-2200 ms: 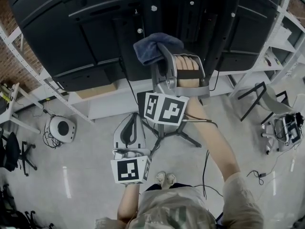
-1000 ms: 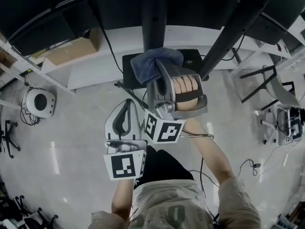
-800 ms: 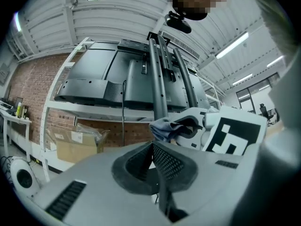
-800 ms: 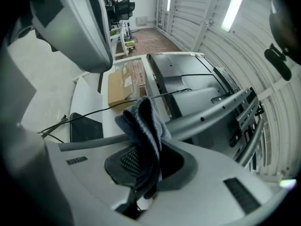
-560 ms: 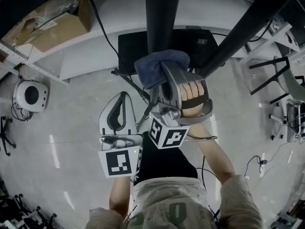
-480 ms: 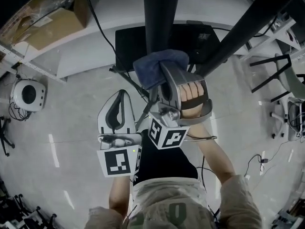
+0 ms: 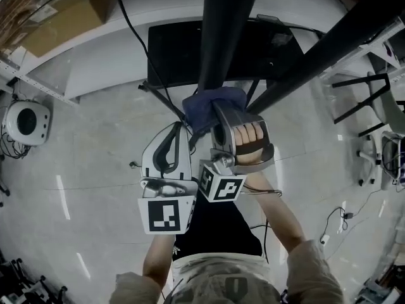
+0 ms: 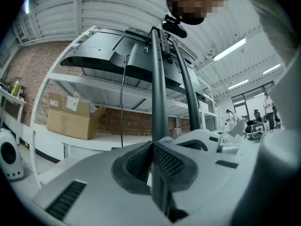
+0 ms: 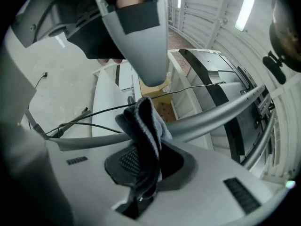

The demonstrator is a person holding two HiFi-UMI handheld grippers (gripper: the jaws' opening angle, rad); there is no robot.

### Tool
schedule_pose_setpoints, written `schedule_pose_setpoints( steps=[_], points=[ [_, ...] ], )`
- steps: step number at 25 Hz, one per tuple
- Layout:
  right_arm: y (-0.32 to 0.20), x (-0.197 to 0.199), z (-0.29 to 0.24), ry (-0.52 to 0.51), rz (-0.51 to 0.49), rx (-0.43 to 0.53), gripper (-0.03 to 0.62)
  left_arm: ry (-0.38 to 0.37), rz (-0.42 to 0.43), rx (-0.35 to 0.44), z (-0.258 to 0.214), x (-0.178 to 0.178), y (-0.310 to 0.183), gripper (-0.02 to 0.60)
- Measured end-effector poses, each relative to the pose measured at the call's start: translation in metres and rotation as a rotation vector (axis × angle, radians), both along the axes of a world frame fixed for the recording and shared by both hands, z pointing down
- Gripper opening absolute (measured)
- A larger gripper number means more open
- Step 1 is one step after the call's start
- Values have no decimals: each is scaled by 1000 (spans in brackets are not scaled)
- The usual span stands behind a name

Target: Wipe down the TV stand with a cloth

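The right claw [image 7: 212,114] was clamped on a crumpled dark blue cloth [image 7: 209,104], its jaws pressed onto the fabric from both sides. In the right gripper view the cloth [image 9: 143,122] rose in thick folds from between the padded jaws of that claw [image 9: 142,167] and bunched out past the tips. There the folds lay against the dark round upright pole of the TV stand [image 9: 212,114]. From the head view the cloth sat low on that pole [image 7: 225,30], just in front of the flat black base plate [image 7: 180,49], with a second slanted dark strut [image 7: 329,48] running off to the right. A person's hand [image 7: 248,139] gripped the right claw's handle.

The left claw [image 7: 178,127] hung just beside the right one, to its left, apart from the cloth. In the left gripper view its jaws [image 8: 153,149] were shut together with nothing between them, and the pole [image 8: 158,93] stood straight beyond their tips.

A black cable [image 7: 136,40] ran down to the pale polished floor [image 7: 95,189]. A brown cardboard box [image 7: 58,25] sat on a white low shelf [image 7: 120,62] at upper left.
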State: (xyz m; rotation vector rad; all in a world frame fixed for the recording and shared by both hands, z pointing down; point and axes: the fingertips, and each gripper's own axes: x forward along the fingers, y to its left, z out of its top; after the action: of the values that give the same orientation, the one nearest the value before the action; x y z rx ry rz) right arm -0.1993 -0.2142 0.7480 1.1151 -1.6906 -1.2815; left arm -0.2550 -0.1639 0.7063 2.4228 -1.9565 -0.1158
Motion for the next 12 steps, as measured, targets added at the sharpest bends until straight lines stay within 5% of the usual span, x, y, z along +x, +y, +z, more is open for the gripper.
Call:
schedule_pose_setpoints(
  steps=[6,9,12],
  points=[
    [18,9,-42,12,8,-70,58,27,-44,19,-79,-6,13,15],
    [32,20,-153,-149,17,-44,58,11,-71,49,-173,-13,24,15],
    [37,27,-297,-415,10,-51,58,-23,-91,72,-275,-25,29,15]
  ],
)
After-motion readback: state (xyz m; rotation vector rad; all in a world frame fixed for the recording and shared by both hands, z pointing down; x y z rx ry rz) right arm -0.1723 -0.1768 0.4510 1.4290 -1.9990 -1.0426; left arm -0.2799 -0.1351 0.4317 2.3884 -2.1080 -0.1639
